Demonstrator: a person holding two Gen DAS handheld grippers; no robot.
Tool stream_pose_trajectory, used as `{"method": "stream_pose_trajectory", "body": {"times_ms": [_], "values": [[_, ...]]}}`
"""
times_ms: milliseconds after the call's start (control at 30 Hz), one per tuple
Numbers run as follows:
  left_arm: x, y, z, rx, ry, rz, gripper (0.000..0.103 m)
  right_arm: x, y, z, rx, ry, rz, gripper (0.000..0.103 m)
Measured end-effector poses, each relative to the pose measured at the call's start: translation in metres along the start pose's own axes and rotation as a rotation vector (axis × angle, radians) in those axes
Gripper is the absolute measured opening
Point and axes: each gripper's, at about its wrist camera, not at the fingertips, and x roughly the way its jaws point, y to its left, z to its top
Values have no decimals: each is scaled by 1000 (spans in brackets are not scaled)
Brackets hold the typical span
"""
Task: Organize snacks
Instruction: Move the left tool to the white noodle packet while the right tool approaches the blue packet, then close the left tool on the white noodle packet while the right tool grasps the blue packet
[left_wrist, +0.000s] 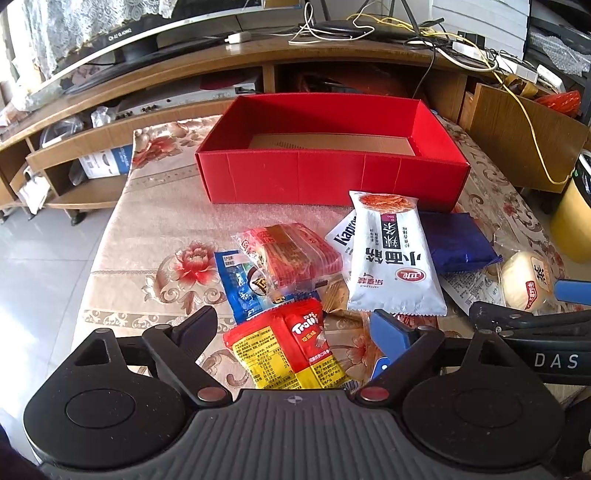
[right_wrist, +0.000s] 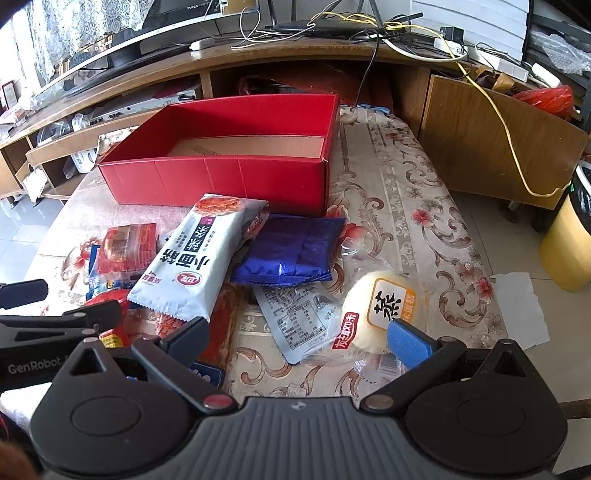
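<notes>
Left wrist view. Left claw (left_wrist: 291, 328) wide open, holding nothing. The red-and-yellow Trolli packet (left_wrist: 291, 350) lies directly between its fingers, close in. Ahead of it: a blue packet (left_wrist: 236, 284), a clear-wrapped red cake (left_wrist: 295, 254), and the white noodle-snack packet (left_wrist: 391, 254) ahead and to the right. The red box (left_wrist: 332, 170) sits beyond the pile on the worktop (left_wrist: 155, 229), nothing visible inside it. Judgement: the step is picking the Trolli packet. Best to close across its middle rather than on the crimped edge, lift clear of the blue packet it overlaps, then carry forward over the near wall of the box.

Right wrist view. Right claw (right_wrist: 299, 339) also wide open and empty. The wrapped steamed cake (right_wrist: 384, 306) lies just ahead, touching or nearly touching the blue right finger pad (right_wrist: 408, 343). A dark blue packet (right_wrist: 291, 251) lies ahead, the white packet ahead-left, overlapping it.

Only this view shows the clear wrapper with its printed label (right_wrist: 299, 321) in full, and the bare worktop right of the box. Only the left view shows the Trolli packet whole.
</notes>
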Motion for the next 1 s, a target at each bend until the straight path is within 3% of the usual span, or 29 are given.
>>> {"method": "stream_pose_trajectory", "body": {"times_ms": [200, 533, 1000], "values": [[5, 2, -1, -11, 26, -15, 83, 4, 6, 0, -15, 16, 0, 101], [11, 8, 15, -75, 23, -100, 89, 0, 0, 11, 12, -9, 21, 99], [60, -38, 61, 34, 41, -124, 92, 3, -47, 36, 125, -18, 25, 99]]}}
